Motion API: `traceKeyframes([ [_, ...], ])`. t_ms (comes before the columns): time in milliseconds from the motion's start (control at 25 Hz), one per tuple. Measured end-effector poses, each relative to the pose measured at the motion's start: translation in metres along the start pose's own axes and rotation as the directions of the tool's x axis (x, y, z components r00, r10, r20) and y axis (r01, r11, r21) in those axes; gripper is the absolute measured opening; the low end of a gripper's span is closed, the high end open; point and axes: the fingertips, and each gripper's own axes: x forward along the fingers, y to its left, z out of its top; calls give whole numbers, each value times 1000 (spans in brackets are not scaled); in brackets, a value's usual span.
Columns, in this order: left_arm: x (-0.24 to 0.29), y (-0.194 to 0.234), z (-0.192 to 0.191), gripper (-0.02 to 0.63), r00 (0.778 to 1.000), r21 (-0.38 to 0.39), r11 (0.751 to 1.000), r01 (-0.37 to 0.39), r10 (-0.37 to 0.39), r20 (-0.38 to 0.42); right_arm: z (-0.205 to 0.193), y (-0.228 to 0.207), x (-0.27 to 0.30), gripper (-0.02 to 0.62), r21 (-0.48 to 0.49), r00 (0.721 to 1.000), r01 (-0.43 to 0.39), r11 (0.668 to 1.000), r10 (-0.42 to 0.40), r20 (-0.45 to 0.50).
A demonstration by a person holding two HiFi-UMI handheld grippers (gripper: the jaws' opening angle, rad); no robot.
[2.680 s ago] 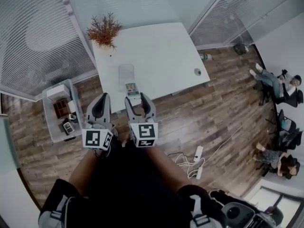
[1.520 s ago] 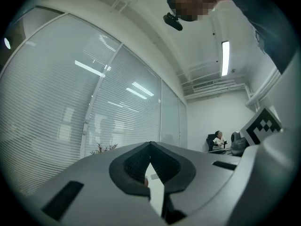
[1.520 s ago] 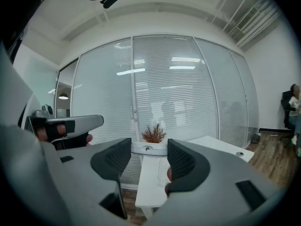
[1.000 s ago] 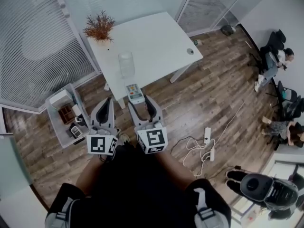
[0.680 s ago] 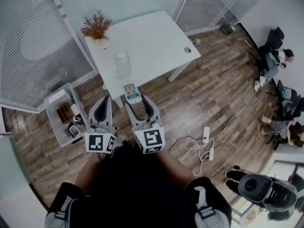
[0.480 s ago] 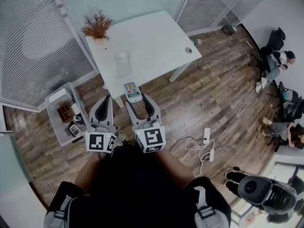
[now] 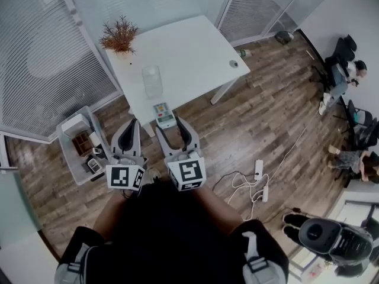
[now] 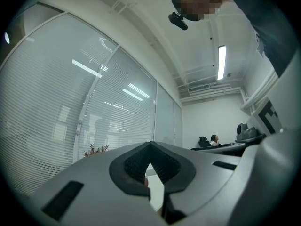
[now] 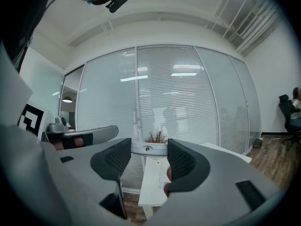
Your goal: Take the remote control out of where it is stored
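While your right gripper holds its dark ribbed fingers spread wide with nothing between them, your left gripper has its fingers pressed together at the tips, and it is empty too. Both hover side by side over the wood-plank floor, short of the white rectangular desk. The small light-grey remote control with coloured buttons lies at the desk's near edge, just beyond the right gripper's fingertips and not touched by them. Whether it sits in a holder cannot be made out. Farther along the desk stands a clear see-through container, and a dried reddish-brown plant stands at the desk's far left corner. A light-grey bin holding small boxes sits on the floor to your left.
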Motion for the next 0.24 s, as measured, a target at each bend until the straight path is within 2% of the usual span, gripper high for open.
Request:
traceKeyframes([
  [240,-1,-1,-1,6,1000,-1,1000,14,-14,-2,-3,3,0,244,-5,1000,-3,1000,3,-4],
])
